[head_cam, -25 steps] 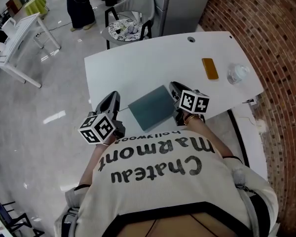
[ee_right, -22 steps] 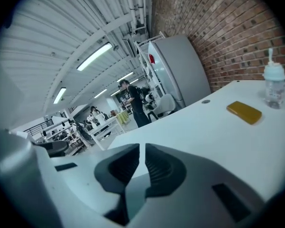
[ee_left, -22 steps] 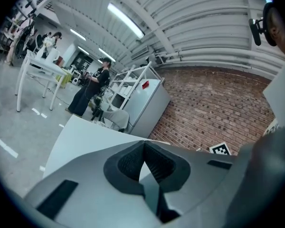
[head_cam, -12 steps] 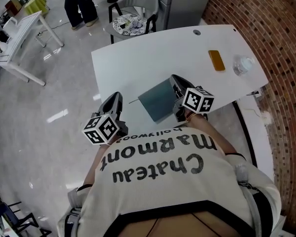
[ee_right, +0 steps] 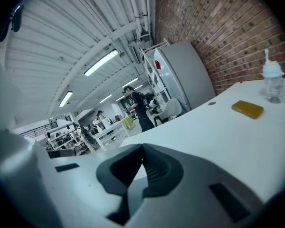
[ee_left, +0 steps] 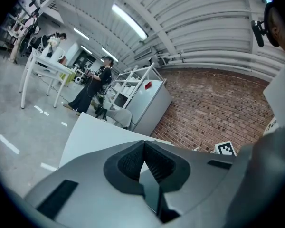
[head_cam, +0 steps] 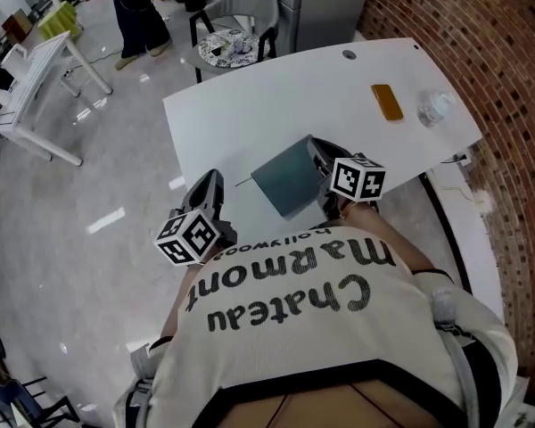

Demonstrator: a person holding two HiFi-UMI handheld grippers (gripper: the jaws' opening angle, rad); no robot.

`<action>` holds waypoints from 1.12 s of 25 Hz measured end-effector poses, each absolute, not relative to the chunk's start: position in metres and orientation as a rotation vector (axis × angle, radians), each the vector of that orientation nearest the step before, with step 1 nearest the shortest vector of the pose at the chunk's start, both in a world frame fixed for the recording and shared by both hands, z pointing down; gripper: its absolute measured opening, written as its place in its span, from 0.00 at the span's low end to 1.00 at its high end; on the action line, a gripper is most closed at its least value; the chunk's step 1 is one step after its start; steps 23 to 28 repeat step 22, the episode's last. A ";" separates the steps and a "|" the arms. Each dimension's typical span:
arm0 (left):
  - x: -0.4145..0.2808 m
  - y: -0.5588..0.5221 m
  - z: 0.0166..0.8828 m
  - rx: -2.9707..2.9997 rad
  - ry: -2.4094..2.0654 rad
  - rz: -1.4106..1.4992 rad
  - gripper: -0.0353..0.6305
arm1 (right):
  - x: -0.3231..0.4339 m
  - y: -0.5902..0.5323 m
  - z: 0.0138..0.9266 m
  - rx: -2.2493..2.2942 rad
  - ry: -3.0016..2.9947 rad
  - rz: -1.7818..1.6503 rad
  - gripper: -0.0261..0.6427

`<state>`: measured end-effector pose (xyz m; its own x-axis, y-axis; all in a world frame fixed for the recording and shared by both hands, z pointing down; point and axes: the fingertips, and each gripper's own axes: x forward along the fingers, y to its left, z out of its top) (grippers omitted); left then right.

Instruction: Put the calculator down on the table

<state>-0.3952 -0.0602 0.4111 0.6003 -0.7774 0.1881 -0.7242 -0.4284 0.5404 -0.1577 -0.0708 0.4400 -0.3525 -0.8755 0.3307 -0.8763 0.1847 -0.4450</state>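
The calculator (head_cam: 285, 178) is a flat, dark teal slab near the front edge of the white table (head_cam: 276, 96). My right gripper (head_cam: 313, 148) is shut on its right edge, and in the right gripper view (ee_right: 142, 147) the jaw tips meet, with a strip of the calculator (ee_right: 129, 194) showing low between them. My left gripper (head_cam: 210, 179) hangs off the table's front left corner, apart from the calculator. In the left gripper view (ee_left: 143, 144) its jaws meet with nothing held.
An orange flat block (head_cam: 386, 102) and a clear bottle (head_cam: 432, 108) sit at the table's far right; both also show in the right gripper view, block (ee_right: 247, 109) and bottle (ee_right: 273, 82). A chair (head_cam: 241, 25) stands behind the table. A brick wall (head_cam: 481, 52) runs along the right.
My right gripper has closed on the calculator's right edge, and the calculator has swung and shifted with it toward the right. The left gripper has drifted slightly along the table's corner.
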 end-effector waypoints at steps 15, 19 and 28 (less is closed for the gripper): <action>-0.385 -0.071 0.407 2.263 -1.161 -0.114 0.06 | -0.141 -0.069 0.445 1.831 -2.367 0.932 0.04; -0.379 -0.074 0.407 2.260 -1.145 -0.116 0.06 | -0.131 -0.071 0.447 1.865 -2.348 0.970 0.04; -0.375 -0.077 0.409 2.258 -1.138 -0.119 0.06 | -0.121 -0.073 0.449 1.888 -2.329 0.984 0.04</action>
